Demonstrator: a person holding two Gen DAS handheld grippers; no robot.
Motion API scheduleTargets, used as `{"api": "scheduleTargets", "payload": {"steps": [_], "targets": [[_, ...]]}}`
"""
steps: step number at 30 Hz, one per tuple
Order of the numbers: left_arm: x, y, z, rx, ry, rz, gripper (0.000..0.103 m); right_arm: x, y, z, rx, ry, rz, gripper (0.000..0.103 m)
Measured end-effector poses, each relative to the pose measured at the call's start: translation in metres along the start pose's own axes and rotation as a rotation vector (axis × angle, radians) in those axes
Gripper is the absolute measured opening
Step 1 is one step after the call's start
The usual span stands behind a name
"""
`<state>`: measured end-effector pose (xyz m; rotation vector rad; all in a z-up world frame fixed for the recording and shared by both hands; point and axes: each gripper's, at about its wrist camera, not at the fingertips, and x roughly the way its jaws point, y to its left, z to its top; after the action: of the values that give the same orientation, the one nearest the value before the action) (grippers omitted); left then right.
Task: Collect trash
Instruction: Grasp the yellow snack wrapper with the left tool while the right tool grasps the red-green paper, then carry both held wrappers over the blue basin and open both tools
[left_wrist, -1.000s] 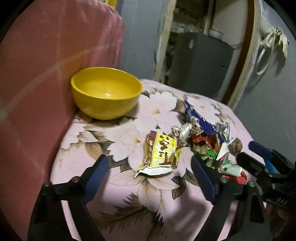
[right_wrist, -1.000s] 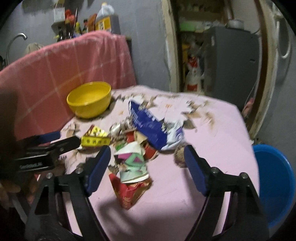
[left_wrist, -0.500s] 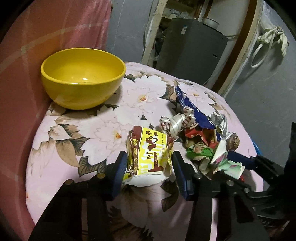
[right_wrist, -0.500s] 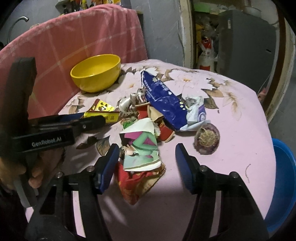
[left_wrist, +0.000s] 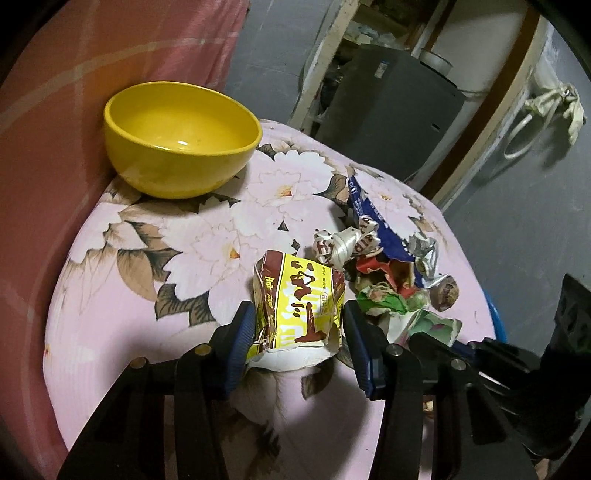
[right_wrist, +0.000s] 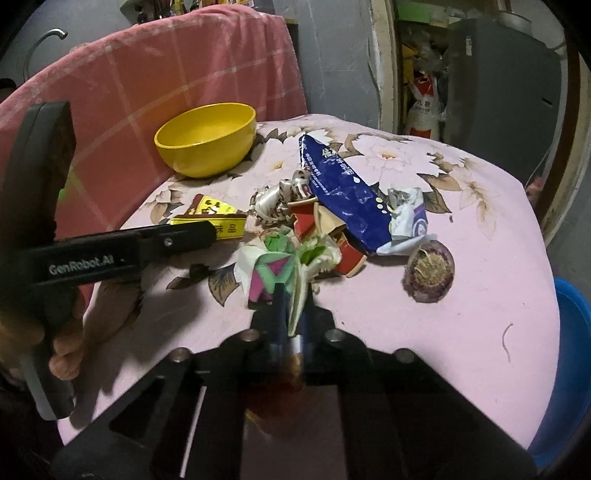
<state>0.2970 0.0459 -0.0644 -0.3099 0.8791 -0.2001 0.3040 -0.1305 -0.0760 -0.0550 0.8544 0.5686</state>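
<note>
A pile of trash lies on a table with a pink flowered cloth (left_wrist: 122, 306). My left gripper (left_wrist: 299, 332) has its blue pads against both sides of a yellow and brown crushed paper cup (left_wrist: 295, 306). My right gripper (right_wrist: 291, 321) is shut on a white, green and pink crumpled paper cup (right_wrist: 280, 269). A blue wrapper (right_wrist: 343, 192), silver ribbon-like scraps (right_wrist: 277, 199), red paper bits (right_wrist: 306, 221) and a purple onion end (right_wrist: 428, 273) lie beside it. The left gripper (right_wrist: 207, 230) also shows in the right wrist view.
A yellow bowl (left_wrist: 181, 136) stands at the table's back left, against a pink checked cloth (right_wrist: 147, 81). A blue basin (right_wrist: 569, 369) sits below the table's right edge. A dark cabinet (left_wrist: 391, 107) stands behind.
The left gripper moved forward and closed from wide open onto the yellow cup. The right gripper advanced and closed onto the green and pink cup.
</note>
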Motion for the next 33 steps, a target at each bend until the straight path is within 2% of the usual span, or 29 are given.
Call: {"api": "scheduleTargets", "payload": {"steps": [8,10,16,20,26,31,33], "targets": [[-0.008,-0.007,-0.012,-0.021,-0.006,0.007,0.043,-0.011,-0.003,-0.004,0.029,-0.039,0.019,0.013],[-0.009,-0.008,-0.012,-0.026,-0.011,0.005,0.043,-0.014,-0.003,-0.004,0.030,-0.056,0.020,0.009],[-0.014,-0.014,-0.018,-0.038,-0.022,0.004,0.043,-0.026,0.004,-0.006,-0.019,-0.098,-0.001,0.008],[-0.025,-0.025,-0.020,-0.021,-0.067,0.004,0.043,-0.040,0.002,-0.007,-0.005,-0.158,-0.003,0.008],[-0.049,-0.069,-0.010,0.058,-0.230,-0.042,0.043,-0.091,-0.008,-0.005,0.016,-0.368,-0.038,0.008],[-0.063,-0.130,-0.001,0.191,-0.363,-0.118,0.043,-0.147,-0.029,-0.003,0.055,-0.570,-0.139,0.008],[-0.064,-0.156,0.002,0.239,-0.394,-0.154,0.043,-0.164,-0.039,-0.004,0.072,-0.623,-0.182,0.008]]}}
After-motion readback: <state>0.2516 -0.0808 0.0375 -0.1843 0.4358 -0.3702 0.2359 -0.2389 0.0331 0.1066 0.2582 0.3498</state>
